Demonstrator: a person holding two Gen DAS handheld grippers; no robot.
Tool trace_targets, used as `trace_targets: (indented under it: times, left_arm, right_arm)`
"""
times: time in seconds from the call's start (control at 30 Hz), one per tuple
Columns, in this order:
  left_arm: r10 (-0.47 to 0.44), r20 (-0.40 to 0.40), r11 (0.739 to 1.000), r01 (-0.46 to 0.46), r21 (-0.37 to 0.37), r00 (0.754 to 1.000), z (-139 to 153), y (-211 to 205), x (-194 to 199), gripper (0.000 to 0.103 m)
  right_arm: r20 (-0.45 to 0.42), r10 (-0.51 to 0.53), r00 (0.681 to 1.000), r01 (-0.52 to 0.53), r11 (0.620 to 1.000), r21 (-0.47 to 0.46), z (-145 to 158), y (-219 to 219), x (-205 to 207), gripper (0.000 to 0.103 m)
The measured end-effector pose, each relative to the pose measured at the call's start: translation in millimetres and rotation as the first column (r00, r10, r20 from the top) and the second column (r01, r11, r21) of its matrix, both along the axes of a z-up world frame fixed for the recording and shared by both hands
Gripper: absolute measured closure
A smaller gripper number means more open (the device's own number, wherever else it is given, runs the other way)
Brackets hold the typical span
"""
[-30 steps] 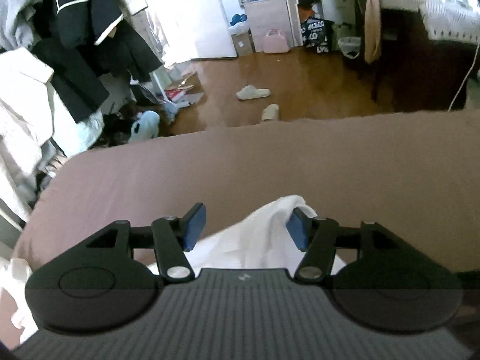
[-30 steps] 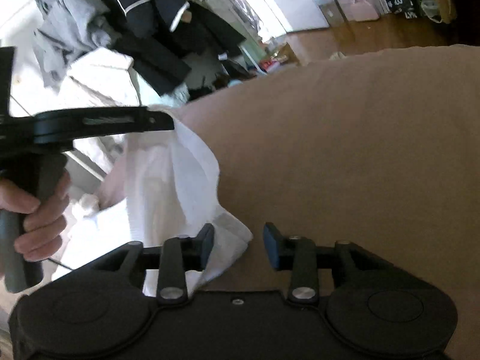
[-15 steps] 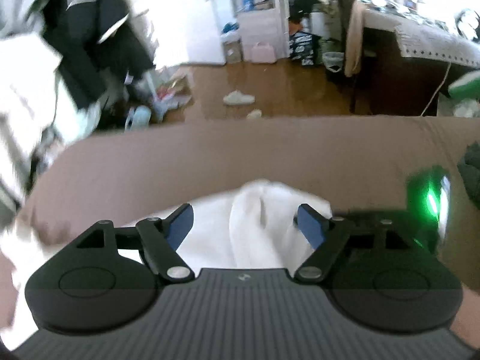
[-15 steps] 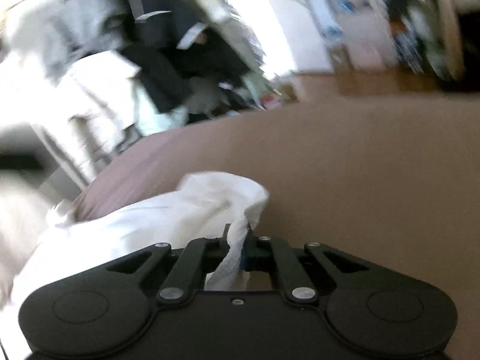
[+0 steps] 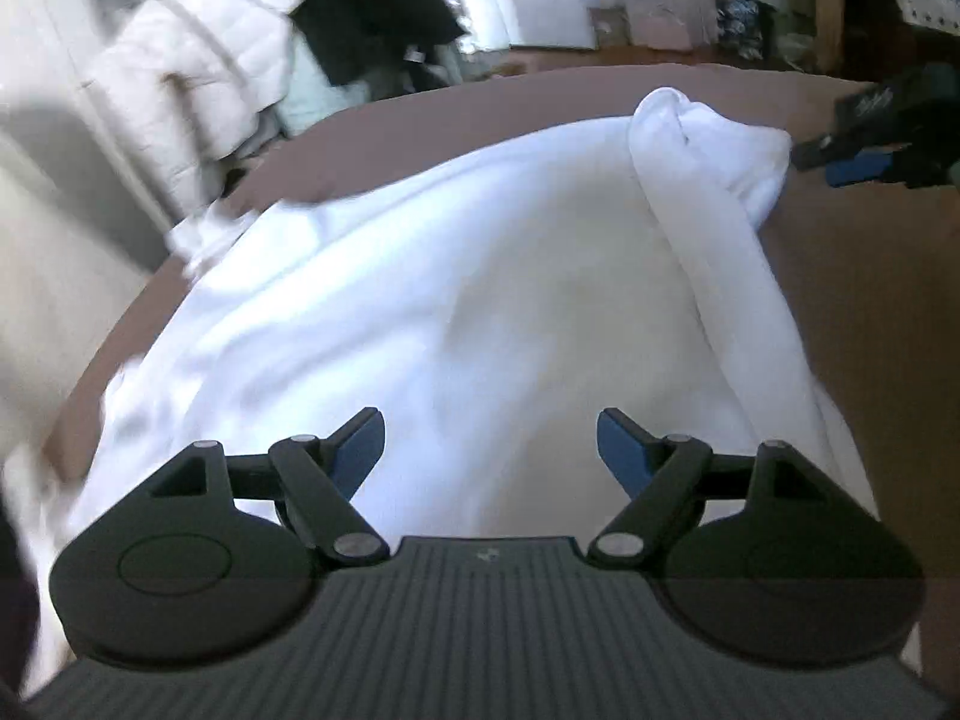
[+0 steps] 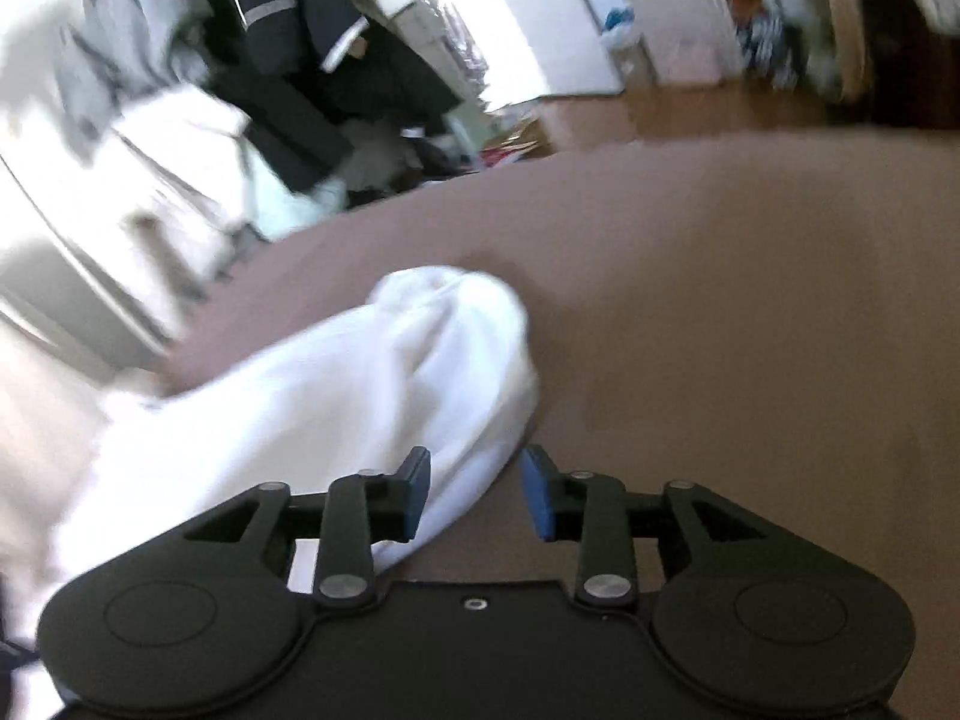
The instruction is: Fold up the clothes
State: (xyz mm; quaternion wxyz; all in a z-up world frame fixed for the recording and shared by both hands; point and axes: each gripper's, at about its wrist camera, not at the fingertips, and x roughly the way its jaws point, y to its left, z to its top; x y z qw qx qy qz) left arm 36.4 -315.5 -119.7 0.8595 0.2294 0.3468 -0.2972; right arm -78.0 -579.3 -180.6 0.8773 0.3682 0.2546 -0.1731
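Observation:
A white garment (image 5: 456, 276) lies spread over the brown bed (image 5: 870, 312), with a rolled, bunched end (image 5: 702, 138) at its far right. My left gripper (image 5: 491, 450) hovers open above the cloth, nothing between its blue pads. In the right wrist view the same bunched end of the garment (image 6: 432, 360) lies on the bed (image 6: 750, 300). My right gripper (image 6: 475, 495) is open just behind it, the cloth's edge running under the left finger (image 6: 414, 492). The right gripper (image 5: 864, 165) also shows in the left wrist view, beside the bunched end.
Hanging dark jackets (image 6: 300, 54) and a white padded coat (image 5: 198, 72) crowd the left side past the bed's edge. A white door (image 6: 540, 18), wooden floor (image 6: 690, 114) and cluttered furniture lie beyond. Bare brown bed extends to the right.
My right gripper, shut on the garment's corner half a second ago, has opened and let the cloth drop on the bed. The left gripper has swung left and tipped down over the spread garment.

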Motion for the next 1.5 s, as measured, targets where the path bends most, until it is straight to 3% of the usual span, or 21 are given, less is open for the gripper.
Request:
trace_targets:
  times: [0.13,0.3,0.37,0.47,0.53,0.57,0.6,0.63,0.7,0.73,0.77,0.97,1.1,1.2,1.23,1.27,1.33,1.37,1.4,1.43,1.5]
  left_arm:
    - [0.0,-0.102,0.994,-0.011,-0.106,0.995,-9.9,29.9,-39.6,0.025]
    - [-0.015,-0.227,0.971,-0.04,-0.235,0.974,-22.4,67.3,-89.2,0.024]
    - [-0.025,-0.266,0.959,-0.052,-0.277,0.964,-27.1,79.5,-107.2,0.024]
    - [-0.029,-0.253,0.962,-0.041,-0.269,0.967,-33.9,68.3,-111.0,0.024]
    - [-0.023,-0.284,0.956,-0.061,-0.286,0.959,-41.8,61.4,-107.5,0.024]
    - [-0.012,-0.259,0.953,-0.067,-0.297,0.966,-43.8,55.3,-108.4,0.026]
    - [-0.001,-0.234,0.949,-0.073,-0.308,0.972,-45.9,49.2,-109.3,0.028]
    - [-0.001,-0.198,0.951,-0.06,-0.304,0.98,-47.7,42.1,-111.8,0.039]
    - [-0.068,-0.074,0.98,0.053,-0.193,0.995,-50.3,22.9,-124.9,0.092]
    - [-0.067,-0.04,0.99,0.062,-0.129,0.997,-50.2,17.5,-127.9,0.101]
    - [-0.064,-0.013,0.994,0.062,-0.085,0.998,-49.6,14.5,-129.9,0.101]
    - [0.147,-0.118,0.973,-0.165,-0.159,0.982,-40.1,64.4,-95.5,0.101]
    - [0.168,-0.167,0.978,-0.186,-0.1,0.972,-48.7,72.1,-86.2,0.099]
    - [0.119,-0.242,0.971,-0.164,-0.175,0.963,-51.7,73.1,-86.7,0.095]
    - [0.101,-0.268,0.966,-0.159,-0.202,0.958,-52.6,73.1,-86.6,0.083]
    - [0.083,-0.294,0.961,-0.154,-0.23,0.952,-53.4,73.0,-86.5,0.06]
    - [0.058,-0.32,0.95,-0.151,-0.274,0.946,-55.9,70.7,-86.9,0.047]
    - [0.05,-0.328,0.946,-0.15,-0.288,0.943,-58.0,68.1,-86.4,0.05]
    - [0.047,-0.335,0.948,-0.148,-0.28,0.941,-60.8,63.0,-84.0,0.06]
    - [0.044,-0.333,0.955,-0.137,-0.262,0.942,-59.6,57.9,-84.8,0.101]
    - [-0.01,-0.331,0.947,-0.097,-0.306,0.944,-43.7,55.9,-92.6,0.102]
  right_arm:
    - [0.052,0.105,0.993,-0.112,0.98,0.162,6.0,20.3,-36.6,0.055]
    - [0.122,0.316,0.941,-0.333,0.93,0.155,27.8,69.8,-62.2,0.04]
    - [0.073,0.319,0.945,-0.327,0.924,0.196,18.5,76.2,-56.4,0.039]
    - [-0.109,0.267,0.958,-0.232,0.937,0.26,-6.3,70.6,-51.7,0.039]
    - [-0.214,0.237,0.948,-0.179,0.95,0.256,-20.4,69.0,-57.9,0.055]
    - [-0.25,0.235,0.939,-0.181,0.958,0.223,-22.0,71.9,-62.7,0.078]
    - [-0.253,0.241,0.937,-0.187,0.958,0.218,-25.0,72.3,-62.9,0.08]
    - [-0.234,0.251,0.939,-0.197,0.953,0.231,-29.0,71.2,-60.2,0.08]
    - [-0.193,0.266,0.945,-0.212,0.942,0.261,-34.6,69.4,-56.3,0.08]
    - [-0.167,0.273,0.947,-0.224,0.938,0.265,-32.6,70.5,-55.0,0.08]
    - [-0.142,0.284,0.948,-0.242,0.935,0.258,-29.2,72.5,-53.2,0.08]
    - [-0.125,0.324,0.938,-0.298,0.936,0.186,-15.5,91.4,-48.9,0.062]
    - [-0.137,0.34,0.93,-0.317,0.934,0.166,-16.7,97.6,-44.9,0.061]
    - [-0.142,0.311,0.94,-0.292,0.946,0.14,-27.0,92.5,-34.2,0.06]
    - [-0.134,0.303,0.944,-0.284,0.948,0.142,-32.3,89.2,-26.3,0.06]
    - [-0.122,0.295,0.948,-0.277,0.95,0.147,-37.9,85.7,-16.2,0.059]
    - [-0.077,0.3,0.951,-0.287,0.947,0.146,-45.4,81.6,2.8,0.054]
    - [-0.063,0.312,0.948,-0.302,0.945,0.129,-47.9,82.6,12.2,0.054]
    - [-0.068,0.33,0.941,-0.324,0.942,0.085,-47.8,87.6,21.2,0.072]
    - [-0.095,0.362,0.927,-0.364,0.931,-0.005,-43.9,96.9,28.1,0.097]
    - [-0.134,0.362,0.923,-0.383,0.902,-0.198,-20.5,114.8,19.8,0.099]
